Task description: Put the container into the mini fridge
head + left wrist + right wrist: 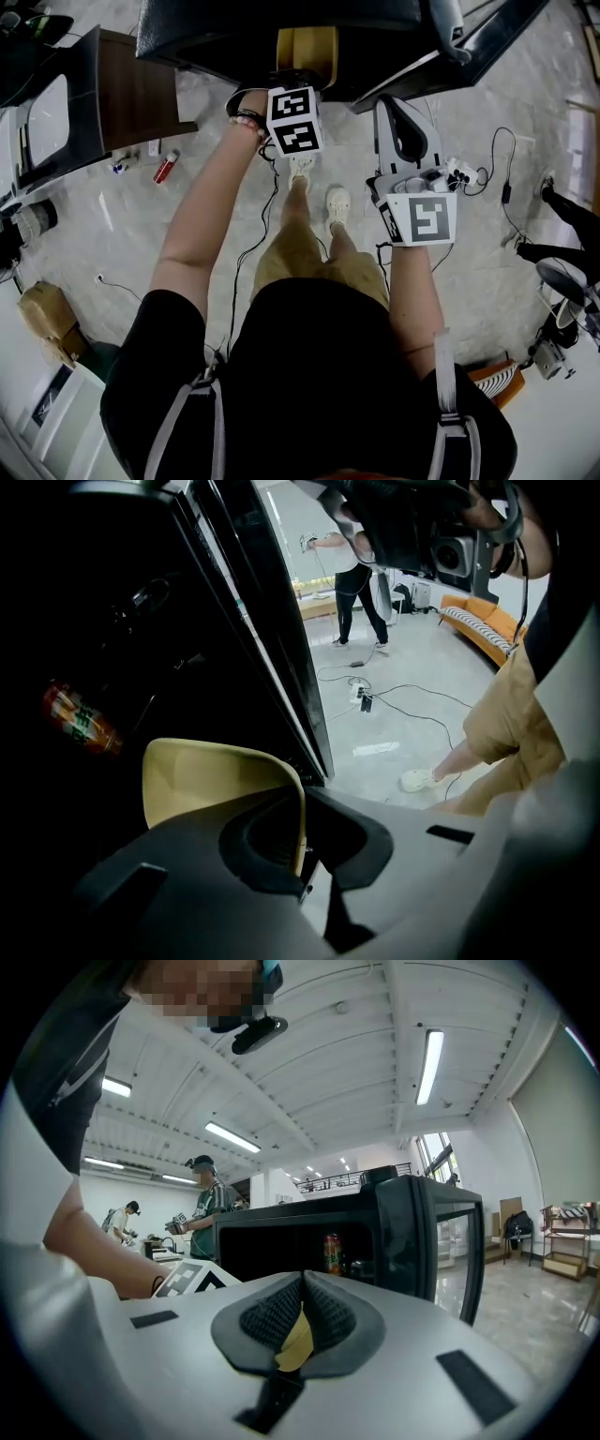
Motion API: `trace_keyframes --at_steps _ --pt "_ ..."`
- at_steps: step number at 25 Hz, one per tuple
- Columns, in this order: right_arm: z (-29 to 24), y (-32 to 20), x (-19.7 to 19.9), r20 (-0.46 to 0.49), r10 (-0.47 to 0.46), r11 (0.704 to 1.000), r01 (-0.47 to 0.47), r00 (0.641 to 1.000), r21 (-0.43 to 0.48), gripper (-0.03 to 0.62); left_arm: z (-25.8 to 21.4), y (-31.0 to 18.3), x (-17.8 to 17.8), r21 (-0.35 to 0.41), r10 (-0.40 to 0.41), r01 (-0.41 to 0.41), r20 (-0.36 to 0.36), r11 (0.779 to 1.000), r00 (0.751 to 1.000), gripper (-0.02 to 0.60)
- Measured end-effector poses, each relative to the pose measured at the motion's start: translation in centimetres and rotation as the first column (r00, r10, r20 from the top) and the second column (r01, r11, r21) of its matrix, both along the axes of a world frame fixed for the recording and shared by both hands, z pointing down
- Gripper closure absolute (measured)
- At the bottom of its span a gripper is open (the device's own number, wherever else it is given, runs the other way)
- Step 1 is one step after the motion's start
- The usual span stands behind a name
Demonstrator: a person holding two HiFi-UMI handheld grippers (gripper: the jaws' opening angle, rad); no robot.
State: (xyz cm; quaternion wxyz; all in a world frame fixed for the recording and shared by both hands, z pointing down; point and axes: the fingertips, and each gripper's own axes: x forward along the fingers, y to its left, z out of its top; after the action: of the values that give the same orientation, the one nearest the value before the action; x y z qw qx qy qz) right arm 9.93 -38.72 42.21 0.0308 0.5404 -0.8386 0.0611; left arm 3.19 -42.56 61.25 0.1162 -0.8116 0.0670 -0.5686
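The left hand-held gripper [302, 836] pinches the thin wall of the yellow container [206, 778], which looks light and a bit bendy; the right hand-held gripper [302, 1314] is pressed together.

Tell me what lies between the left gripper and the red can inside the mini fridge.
The yellow container, its rim clamped by the left gripper, fills that stretch toward the can; the left gripper view shows it.

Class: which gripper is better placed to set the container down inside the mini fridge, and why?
Left. The left gripper clamps the pale yellow plastic container by its rim at the black mini fridge, right at its open front. The right gripper, jaws together, sits back outside.
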Motion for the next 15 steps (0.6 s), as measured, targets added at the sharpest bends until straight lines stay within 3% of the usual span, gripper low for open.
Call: trace_keyframes --at_steps 15 --pt "3.3 -0.3 -1.6 0.002 0.002 0.998 -0.002 1.000 -0.057 0.557 5.2 -4.1 0.2 0.021 0.032 -0.033 0.071 0.999 0.997 0.555"
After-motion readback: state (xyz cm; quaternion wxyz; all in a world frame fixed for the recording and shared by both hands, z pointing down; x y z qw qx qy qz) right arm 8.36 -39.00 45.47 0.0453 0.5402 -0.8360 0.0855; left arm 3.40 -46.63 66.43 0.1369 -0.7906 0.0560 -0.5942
